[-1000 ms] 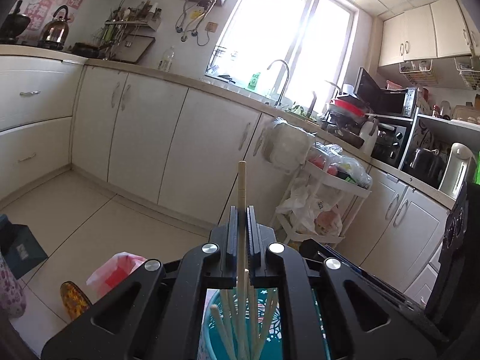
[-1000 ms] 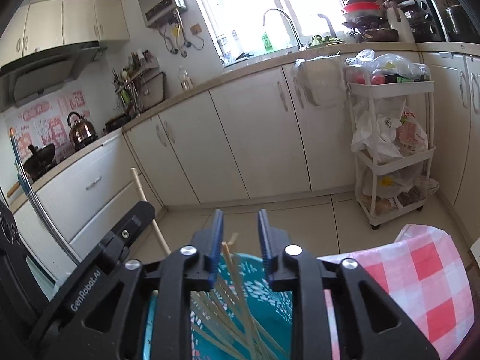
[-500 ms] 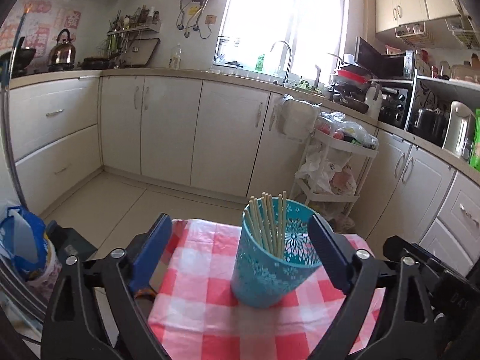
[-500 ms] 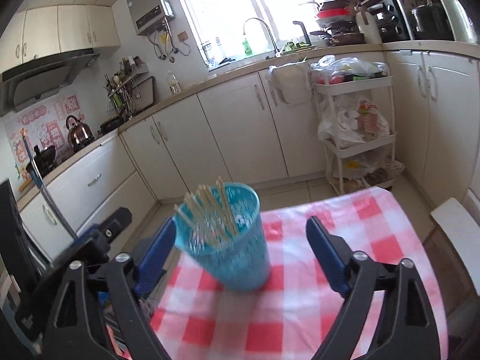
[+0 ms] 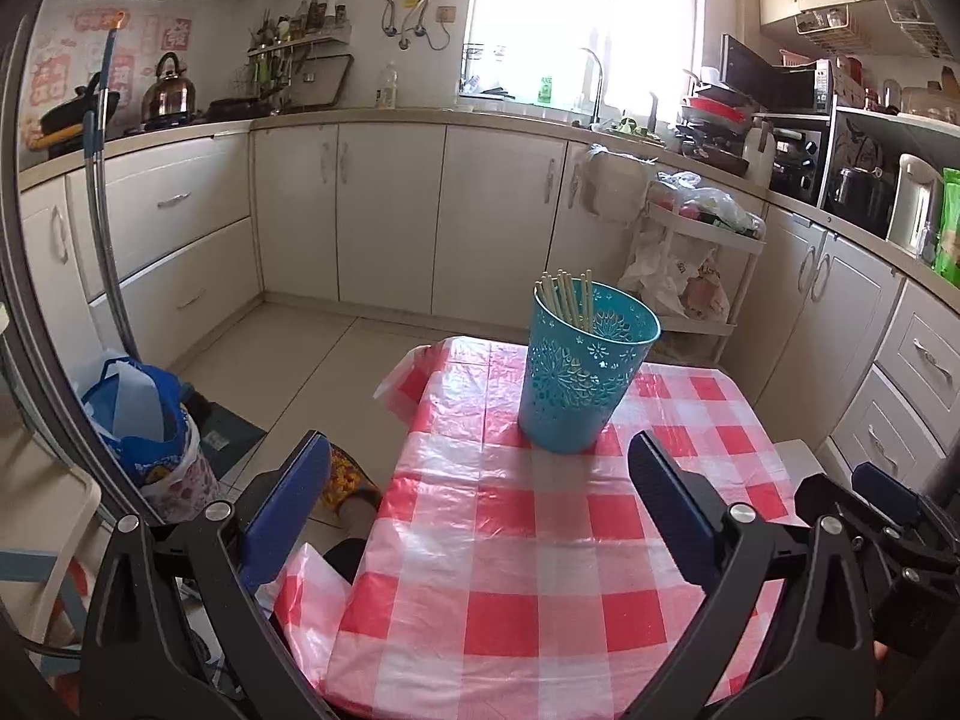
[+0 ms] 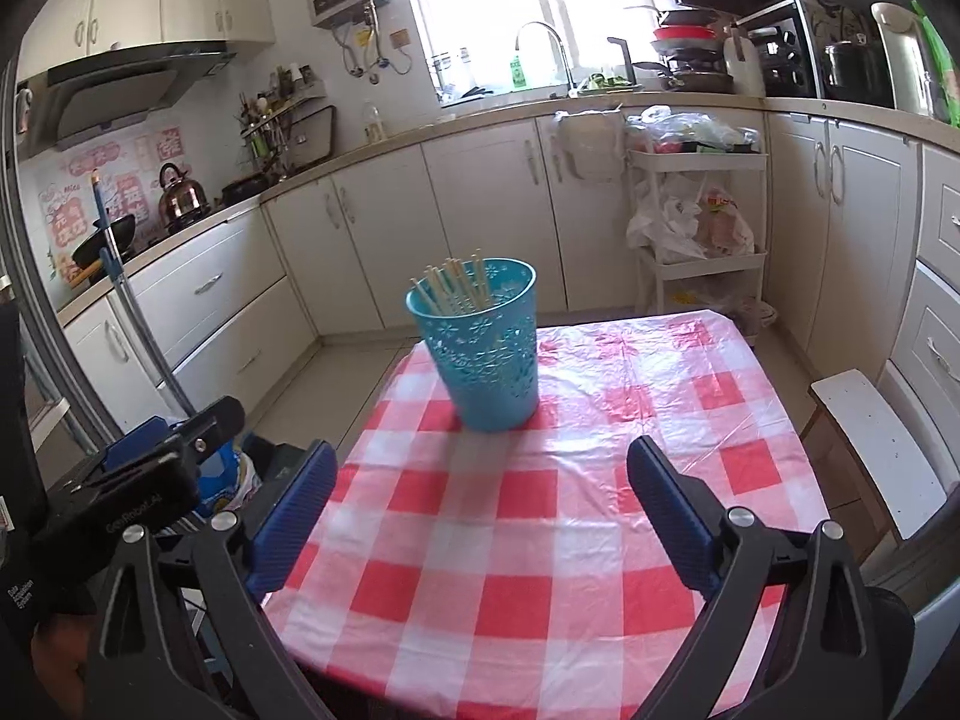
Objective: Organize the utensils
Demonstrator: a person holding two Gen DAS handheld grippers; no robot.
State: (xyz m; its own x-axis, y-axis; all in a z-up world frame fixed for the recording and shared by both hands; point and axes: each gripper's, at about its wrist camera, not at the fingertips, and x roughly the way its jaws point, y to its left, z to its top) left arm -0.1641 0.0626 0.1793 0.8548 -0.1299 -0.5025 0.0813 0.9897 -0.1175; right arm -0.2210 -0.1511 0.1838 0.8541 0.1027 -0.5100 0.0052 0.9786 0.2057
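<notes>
At the far left, on the floor beside the counter, a blue bag (image 5: pixel 135 414) stands with a white sheet sticking out of it, and a mop handle (image 5: pixel 102 210) leans up past it against the cream cabinets (image 5: pixel 384 210). My left gripper (image 5: pixel 474 480) hangs low over the near part of the counter, its blue-padded jaws spread wide apart with nothing between them. In front of it lies the red-and-white checked tablecloth (image 5: pixel 540 570), glossy and a little wrinkled, one corner drooping off the left edge.

The teal cup (image 5: pixel 579 381) stands upright on the far part of that cloth, slightly right of my left gripper's centre line and well apart from both jaws. Its wall is pierced with a flower pattern. The chopsticks (image 5: pixel 567 297) stand bundled inside it, leaning against the left side of the rim, their tips rising just above it.

My right gripper (image 6: pixel 477 483) is also wide open and holds nothing. From its camera the teal cup (image 6: pixel 486 354) sits left of centre on the cloth, with the chopsticks (image 6: pixel 453 285) fanned toward the cup's left rim. Right of the counter stands a white chair (image 6: pixel 870 444), and beyond it, against the cabinets, a white trolley (image 6: pixel 699 228) loaded with plastic bags.
</notes>
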